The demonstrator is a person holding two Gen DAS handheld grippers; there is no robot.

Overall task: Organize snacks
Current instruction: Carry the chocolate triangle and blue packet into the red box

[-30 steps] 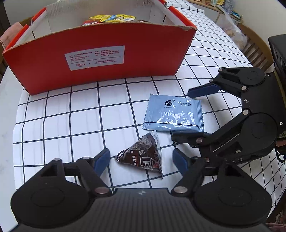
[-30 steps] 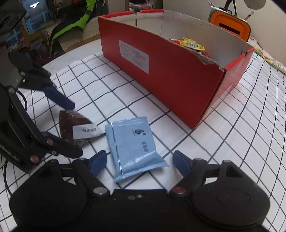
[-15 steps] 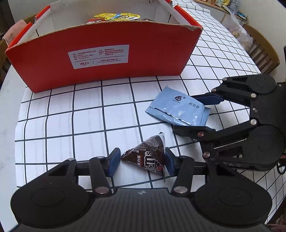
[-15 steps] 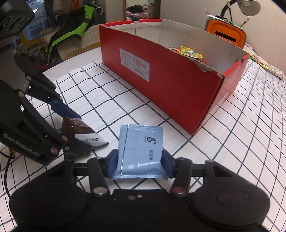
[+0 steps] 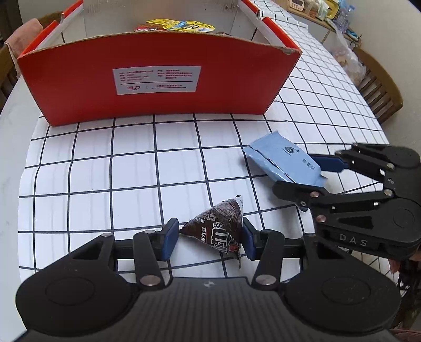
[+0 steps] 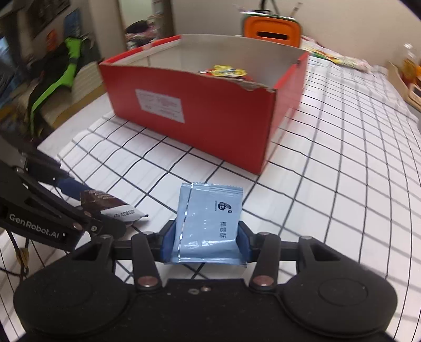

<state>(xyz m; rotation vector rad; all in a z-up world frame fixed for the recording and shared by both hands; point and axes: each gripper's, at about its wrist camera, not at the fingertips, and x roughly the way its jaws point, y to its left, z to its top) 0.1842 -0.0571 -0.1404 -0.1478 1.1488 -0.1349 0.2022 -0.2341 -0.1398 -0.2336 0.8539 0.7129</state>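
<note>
The red cardboard box [image 5: 158,79] sits open-topped on the white grid-patterned tablecloth [image 5: 105,171], its long labelled wall facing both grippers and a few yellow-wrapped snacks [image 5: 181,25] already lying inside. Its near wall has a ragged, torn top edge toward the right corner, and that wall stands between the held packets and the box's interior. The left gripper [image 5: 209,238] is clamped on a brown triangular chocolate packet [image 5: 218,229], blue pads pressing either side, low over the cloth. The right gripper [image 6: 205,242] is squeezed on a light blue snack packet [image 6: 208,223], which pokes forward from between its fingers. The two grippers are close together, the right one just beside and slightly ahead of the left. Between them and the box lies a stretch of bare cloth. Beyond the table's right edge stands a wooden chair [image 5: 379,86]; an orange case [image 6: 271,33] sits behind the box, and clothing is piled off to the left.
</note>
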